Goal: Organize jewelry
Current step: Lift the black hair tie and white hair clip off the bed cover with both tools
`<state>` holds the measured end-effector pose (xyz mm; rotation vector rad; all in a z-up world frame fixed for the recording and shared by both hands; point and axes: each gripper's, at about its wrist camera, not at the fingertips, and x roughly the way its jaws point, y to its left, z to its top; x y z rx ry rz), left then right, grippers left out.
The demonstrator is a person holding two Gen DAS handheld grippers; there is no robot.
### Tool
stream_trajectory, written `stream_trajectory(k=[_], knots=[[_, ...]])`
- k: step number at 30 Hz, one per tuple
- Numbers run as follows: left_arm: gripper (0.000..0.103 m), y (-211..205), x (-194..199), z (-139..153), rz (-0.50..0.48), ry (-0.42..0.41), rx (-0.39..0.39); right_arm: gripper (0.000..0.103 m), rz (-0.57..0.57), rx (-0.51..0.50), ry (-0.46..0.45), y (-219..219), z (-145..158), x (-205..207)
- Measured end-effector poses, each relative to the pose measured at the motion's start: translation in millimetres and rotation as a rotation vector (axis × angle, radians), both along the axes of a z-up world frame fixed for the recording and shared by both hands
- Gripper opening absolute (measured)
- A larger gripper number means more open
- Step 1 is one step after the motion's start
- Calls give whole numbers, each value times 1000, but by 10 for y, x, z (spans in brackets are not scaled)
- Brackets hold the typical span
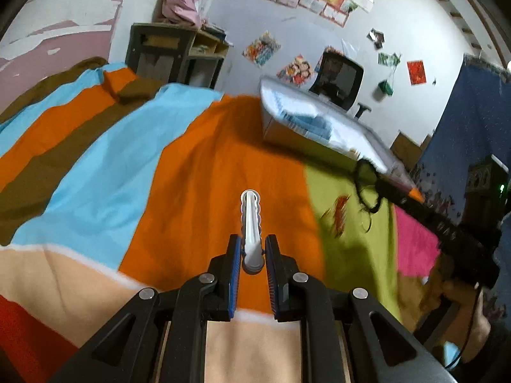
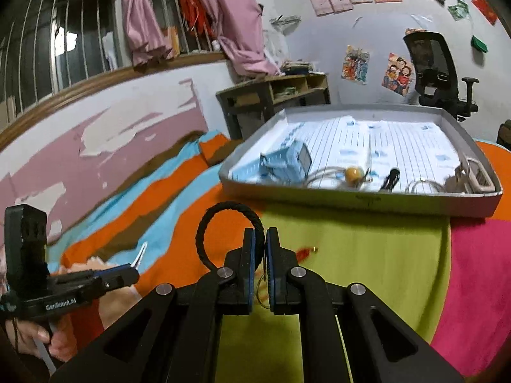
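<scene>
Both grippers are loaded rn. Left gripper point(image 1: 252, 249) has its pads squeezed onto a white clip point(image 1: 251, 223), held by the near end so the rest pokes fwd over the orange stripe of the blanket point(image 1: 207, 166). Right gripper point(image 2: 259, 249) is nearly closed, pinching a black braided band point(image 2: 223, 223) at one side so the loop stands up to its left w/ a clear view thru it. Guessing both are held high so they can go over the wall of the tray. Just past the right gripper, on the green patch, lies a small red/orange piece point(image 2: 305, 251), prob next to collect. Farther out sits the grey tray point(image 2: 367, 199) on the blanket w/ a yellow bead point(image 2: 354, 174), a black bit and white loops already inside, so sorting looks partway done.
</scene>
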<state>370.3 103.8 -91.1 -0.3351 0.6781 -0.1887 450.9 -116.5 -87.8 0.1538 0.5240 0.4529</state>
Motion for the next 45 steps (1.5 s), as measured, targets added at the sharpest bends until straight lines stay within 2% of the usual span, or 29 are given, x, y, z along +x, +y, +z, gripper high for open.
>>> stream_trajectory(k=[3, 8, 11, 15, 20, 22, 26, 33, 40, 45], knots=[[15, -90, 176, 197, 0, -48, -64, 6, -27, 14, -23, -22, 98, 12], [15, -280, 466, 454, -17, -113, -58, 6, -58, 56, -11, -186, 133, 89], [15, -310, 579, 453, -18, -102, -75, 6, -87, 84, 16, -311, 72, 164], [15, -419, 705, 424, -39, -88, -43, 6, -129, 130, 53, -494, -6, 276], [15, -565, 695, 337, -71, -68, -48, 6, -162, 120, 175, -595, -226, 466], [15, -635, 663, 265, -86, -54, -35, 6, -170, 91, 217, -565, -342, 516], [15, -719, 637, 153, -102, -21, -19, 7, -160, 4, 242, -424, -437, 574], [15, -786, 735, -70, -88, 73, -11, 7, -139, -111, 212, -244, -436, 588], [15, -820, 799, -136, -91, 98, -2, 8, -121, -154, 227, -270, -459, 641], [15, -820, 853, -170, -81, 121, -9, 9, -84, -216, 203, -181, -425, 710]])
